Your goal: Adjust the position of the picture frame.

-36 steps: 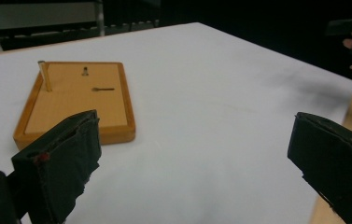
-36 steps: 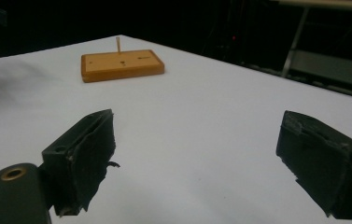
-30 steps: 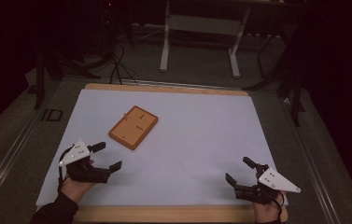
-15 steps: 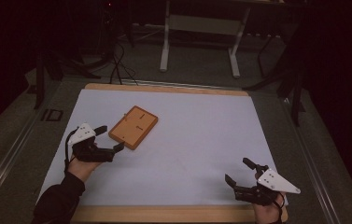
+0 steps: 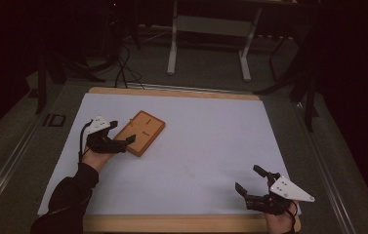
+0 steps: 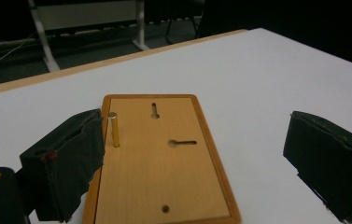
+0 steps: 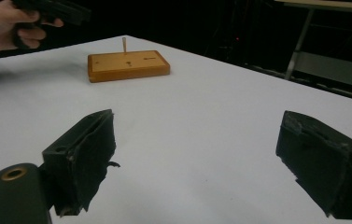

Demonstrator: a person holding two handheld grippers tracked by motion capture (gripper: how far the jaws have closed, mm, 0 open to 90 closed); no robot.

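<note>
As seen along the table from the near edge: right gripper (image 5: 257, 187) parked low, jaws spread wide, nothing held. Farther in, left gripper (image 5: 123, 137) at the near end of the wooden board (image 5: 142, 131), jaws gaping, empty, straddling its corner. Standing upright in that board, near the left jaw, a thin brass pin (image 6: 113, 129). Probably light, stiff, smooth and apt to slip; best pinched mid-shaft, squarely across, then lifted straight. Board itself likely rigid and steady on the white table (image 5: 211, 146).
</note>
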